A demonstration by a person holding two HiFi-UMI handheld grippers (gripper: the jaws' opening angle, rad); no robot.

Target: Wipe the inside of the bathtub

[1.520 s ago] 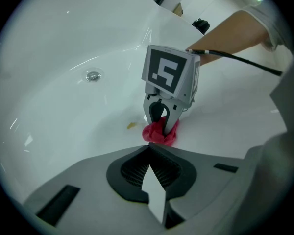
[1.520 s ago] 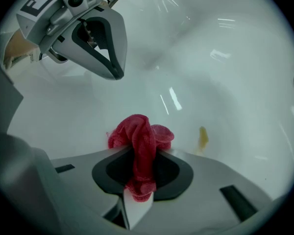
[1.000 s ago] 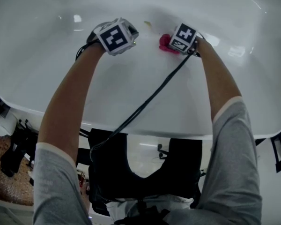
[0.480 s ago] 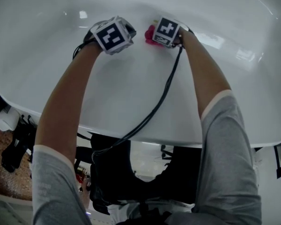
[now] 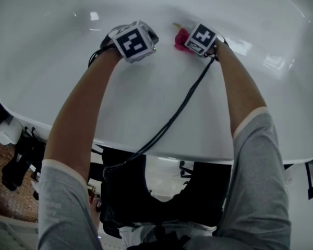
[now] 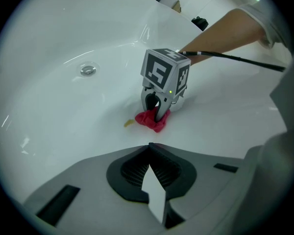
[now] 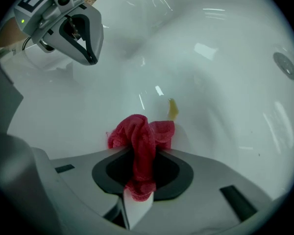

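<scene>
The right gripper view shows the right gripper (image 7: 138, 179) clenched on a red cloth (image 7: 139, 133). The cloth runs up between the two jaws and bunches out in front of them, and the bunch is pressed on the white inner surface of the bathtub (image 7: 210, 58). Just beyond the cloth a small yellow fleck (image 7: 173, 109) sits on the tub surface, close to the cloth but apart from it. At the right edge of this view a round metal drain (image 7: 285, 62) is visible, well apart from the cloth. The left gripper (image 7: 85, 43) hangs at the upper left, above the tub surface and not touching the cloth. In the left gripper view its own jaws are closed tip to tip and there is nothing between them; they point toward the right gripper, which stands upright on the cloth with its marker cube on top. In the head view both grippers are deep inside the tub, the left one beside the right one, and both bare forearms reach over the tub rim. A black cable (image 5: 172, 121) goes from the right gripper back across the tub wall and over the rim toward the person. The cloth shows there as a small red patch just at the left of the right gripper's cube.
</scene>
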